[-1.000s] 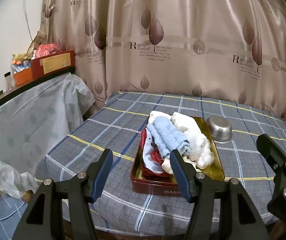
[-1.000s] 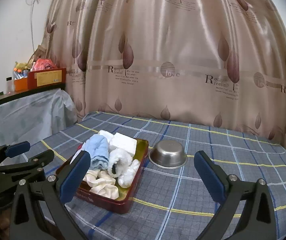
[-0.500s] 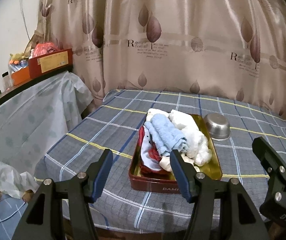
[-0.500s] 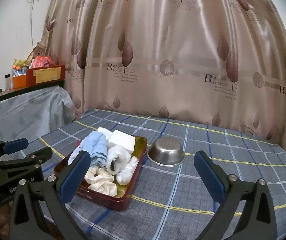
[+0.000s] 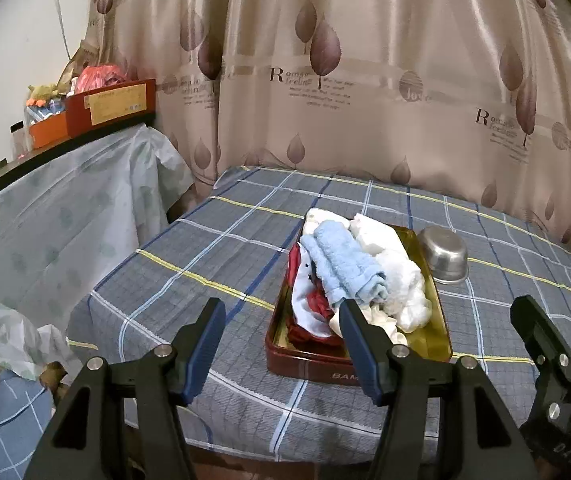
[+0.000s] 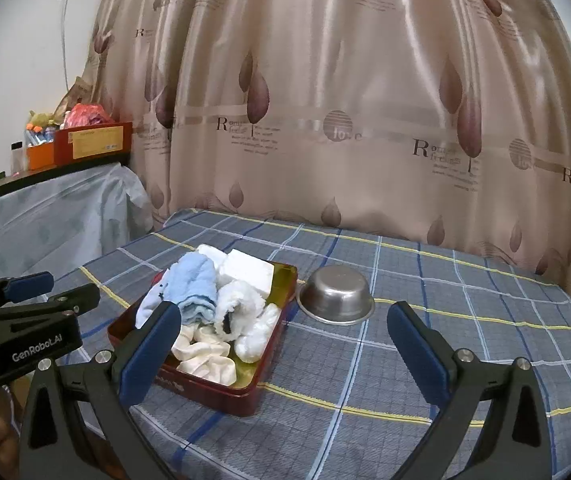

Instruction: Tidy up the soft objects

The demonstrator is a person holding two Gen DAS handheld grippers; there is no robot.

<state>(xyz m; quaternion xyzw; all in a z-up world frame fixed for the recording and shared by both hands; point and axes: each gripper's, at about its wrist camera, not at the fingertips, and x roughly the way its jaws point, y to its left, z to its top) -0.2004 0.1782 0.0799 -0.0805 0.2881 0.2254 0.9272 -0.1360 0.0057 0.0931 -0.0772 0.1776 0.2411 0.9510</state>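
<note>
- Shelf (image 5: 85,140) with boxes stands beyond the table's left edge, apart from the work and draped below in pale plastic.
- Left tool (image 5: 281,340) hangs off the table's near edge with its jaws spread wide and nothing between them; its right finger crosses in front of the tin's near left corner in its own view.
- Tin (image 5: 313,368), red outside and gold inside, sits toward the near edge at the middle of the table (image 5: 205,248), its long axis running from near edge to far edge.
- Soft things fill the tin in a heap: a red and white cloth (image 5: 305,304) along the left wall, a rolled blue towel (image 5: 345,264) on top lying along the tin's length, white fluffy pieces (image 5: 397,276) on the right side and cream socks (image 6: 205,348) at the near end.
- The pile lies straight ahead and slightly right of the left tool, which I judge the nearer of the two to the blue towel.
- Steel bowl (image 6: 335,294) rests just beside the tin's far right corner; whether they touch I cannot tell.
- Right tool (image 6: 281,344) is likewise gaping and empty, off the near edge, with tin and bowl both ahead of it.
- Hidden: the tin's near left corner, whatever lies under the heap, and the bowl's inside.
</note>
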